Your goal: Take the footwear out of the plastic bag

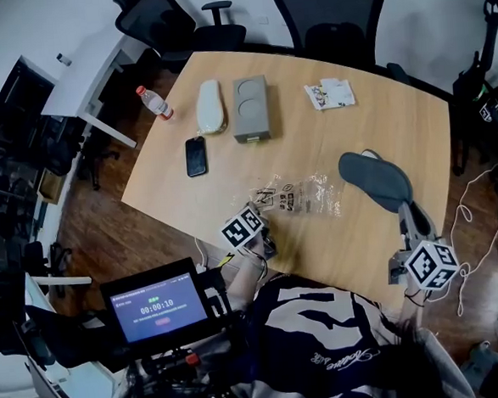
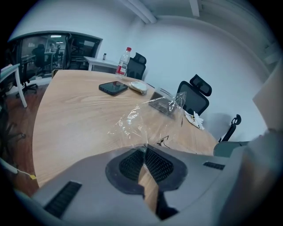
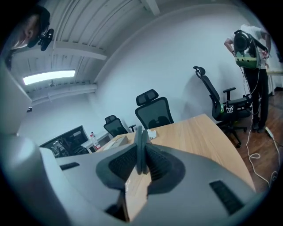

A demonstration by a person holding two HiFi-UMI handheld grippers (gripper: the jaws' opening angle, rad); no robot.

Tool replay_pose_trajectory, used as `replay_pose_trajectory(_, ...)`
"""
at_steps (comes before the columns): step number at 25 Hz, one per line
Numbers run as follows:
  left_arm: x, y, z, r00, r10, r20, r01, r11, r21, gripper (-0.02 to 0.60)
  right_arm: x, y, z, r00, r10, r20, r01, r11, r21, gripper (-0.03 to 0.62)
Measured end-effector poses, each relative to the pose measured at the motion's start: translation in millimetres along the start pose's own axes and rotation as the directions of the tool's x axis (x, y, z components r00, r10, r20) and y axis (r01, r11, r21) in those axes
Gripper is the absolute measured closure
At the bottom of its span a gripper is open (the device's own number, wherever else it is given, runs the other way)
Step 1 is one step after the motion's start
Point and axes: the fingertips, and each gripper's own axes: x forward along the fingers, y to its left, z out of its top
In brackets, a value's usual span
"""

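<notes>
**Slipper out of the bag, held by one end only**

A dark slipper (image 1: 375,179) is seen gripped in the right tongs (image 1: 410,214), whose jaws are closed narrowly on it, the pads pressed to its two faces. It is clear of the plastic bag (image 1: 298,195), which lies crumpled on the table (image 1: 378,100) ahead of the left tongs (image 1: 267,238). The left jaws are pinched fully together on the bag's near edge.

The weak point is judged to be the right grip. Only the near end of the slipper is clamped, and most of its length juts out beyond the jaws. A quick swing could let it pivot between the pads or slide free onto the table. The thin film could also be tugged out of the left pinch, or torn, if it is pulled hard.

The left tongs are held low near the table's near edge and are slanted down toward the wood. The right tongs are held higher and closer to level, beside the table's corner. The bag appears empty, though through the creased film this cannot be told for certain.
</notes>
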Motion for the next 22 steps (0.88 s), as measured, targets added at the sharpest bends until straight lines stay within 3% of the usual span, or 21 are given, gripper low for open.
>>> replay_pose_trajectory(6, 6.4, -6.7, -10.7, 1.0, 0.008, -0.029, -0.01, 0.999, -0.052, 0.572, 2.8, 39.5, 32.4, 0.985, 0.116, 0.125, -0.125, 0.99, 0.065, 0.531)
replay_pose_trajectory(13, 4.8, 0.8, -11.1, 0.999, 0.04, -0.027, -0.041, 0.997, -0.06, 0.572, -15.0, 83.7, 77.2, 0.929, 0.258, 0.265, -0.299, 0.946, 0.127, 0.531)
replay_pose_trajectory(17, 3.3, -4.8, -13.0, 1.0, 0.015, -0.02, -0.017, 0.994, -0.106, 0.572, -7.9, 101.6, 68.0, 0.918, 0.323, 0.231, -0.362, 0.92, 0.151, 0.531)
replay_pose_trajectory(20, 3.4, -17.5, -20.7, 0.999, -0.023, -0.029, 0.019, 0.99, -0.14, 0.572, 6.8, 108.0, 34.1, 0.927, 0.343, 0.15, -0.368, 0.909, 0.198, 0.531)
replay_pose_trajectory(22, 3.2, -27.0, -26.1, 0.998, -0.063, -0.032, 0.055, 0.979, -0.194, 0.572, 17.6, 106.1, 2.8, 0.932, 0.352, 0.087, -0.362, 0.888, 0.284, 0.531)
